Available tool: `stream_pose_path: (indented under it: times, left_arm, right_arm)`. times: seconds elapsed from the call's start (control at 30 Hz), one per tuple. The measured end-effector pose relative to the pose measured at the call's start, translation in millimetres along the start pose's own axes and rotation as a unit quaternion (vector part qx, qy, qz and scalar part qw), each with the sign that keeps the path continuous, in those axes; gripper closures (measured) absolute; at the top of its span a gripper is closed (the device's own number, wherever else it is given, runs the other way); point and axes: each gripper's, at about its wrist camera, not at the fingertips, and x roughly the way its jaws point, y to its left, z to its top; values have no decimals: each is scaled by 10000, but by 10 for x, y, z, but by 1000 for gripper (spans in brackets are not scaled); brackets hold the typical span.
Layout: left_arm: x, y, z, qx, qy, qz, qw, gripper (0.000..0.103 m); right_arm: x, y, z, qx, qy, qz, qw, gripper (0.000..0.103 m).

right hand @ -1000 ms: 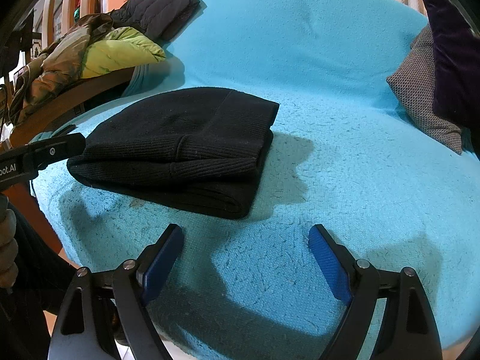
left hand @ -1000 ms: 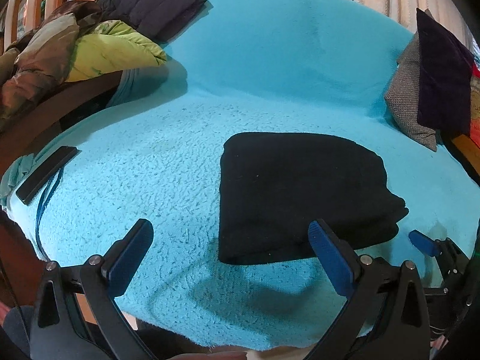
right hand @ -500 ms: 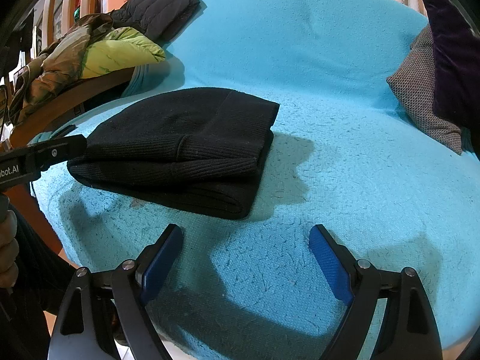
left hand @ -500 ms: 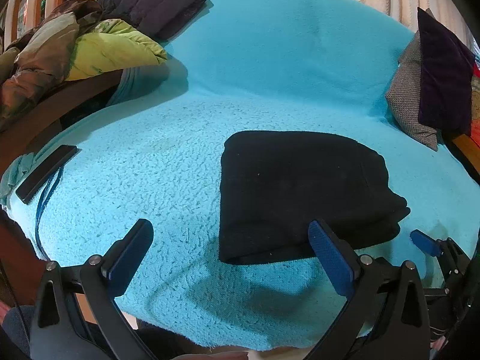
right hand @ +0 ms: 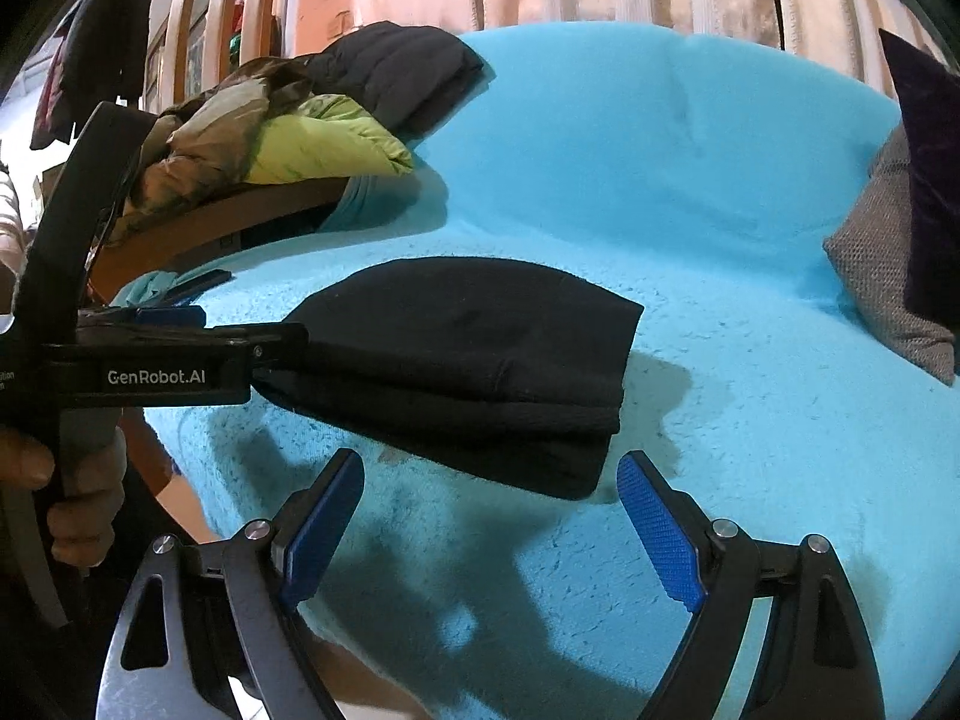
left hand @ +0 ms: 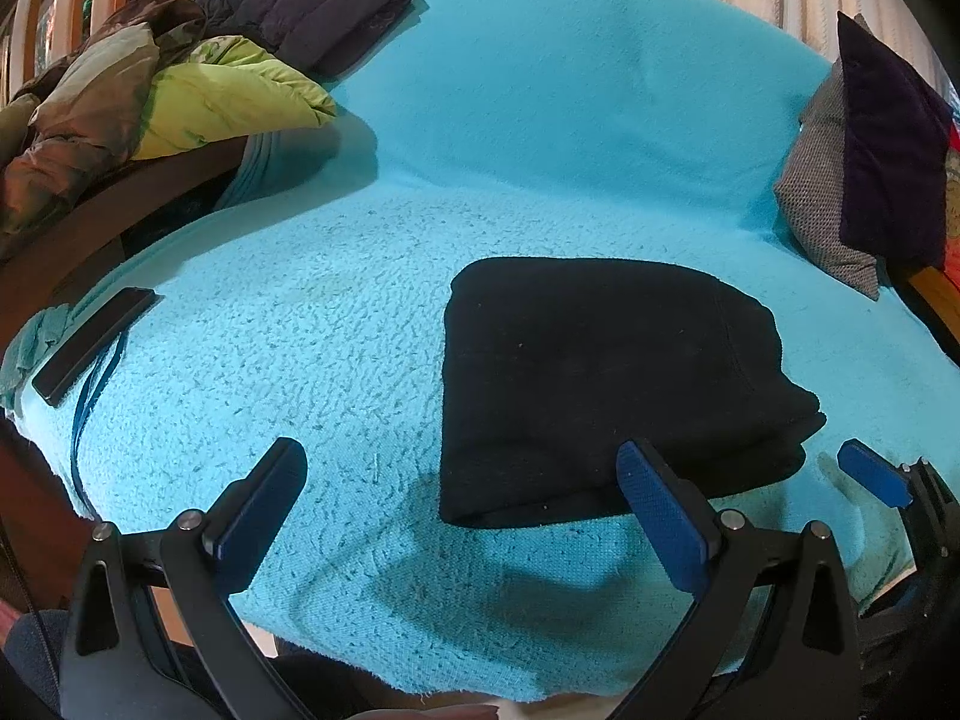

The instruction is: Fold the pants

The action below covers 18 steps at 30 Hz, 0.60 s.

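both grippers are seen wide open and nothing is held between their pads. in the left wrist view the left gripper (left hand: 462, 492) hangs just over the near edge of the blanket, and its right finger (left hand: 660, 504) overlaps the near edge of the black pants (left hand: 600, 372); whether it touches the cloth cannot be told. the pants lie folded into a thick packet on the turquoise blanket (left hand: 300, 330) of the sofa, at about 2 o'clock from the left gripper. in the right wrist view the right gripper (right hand: 492, 504) is near the front corner of the pants (right hand: 468, 372), which are found at about 11 o'clock, with the cloth apart from both pads.

the folding is judged to be nearly finished. a risk remains: the layers at the open edge are loose and stepped, so the top layer could be dragged if a finger catches it while passing, and the packet could be opened again. the fleece is soft, so the pile could also be pushed askew.
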Motion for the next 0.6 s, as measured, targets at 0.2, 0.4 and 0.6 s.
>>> stream_pose_path:
  times: [0.2, 0.4, 0.6]
  left_arm:
    - [5, 6, -5, 4, 5, 3, 10000, 0]
    - [5, 6, -4, 5, 7, 3, 10000, 0]
    - [-3, 18, -29, -32, -42, 1, 10000, 0]
  right_arm:
    - [-27, 99, -22, 15, -3, -44, 10000, 16]
    - [-31, 106, -25, -2, 15, -52, 10000, 16]
    - [-36, 117, -30, -43, 15, -76, 10000, 16]
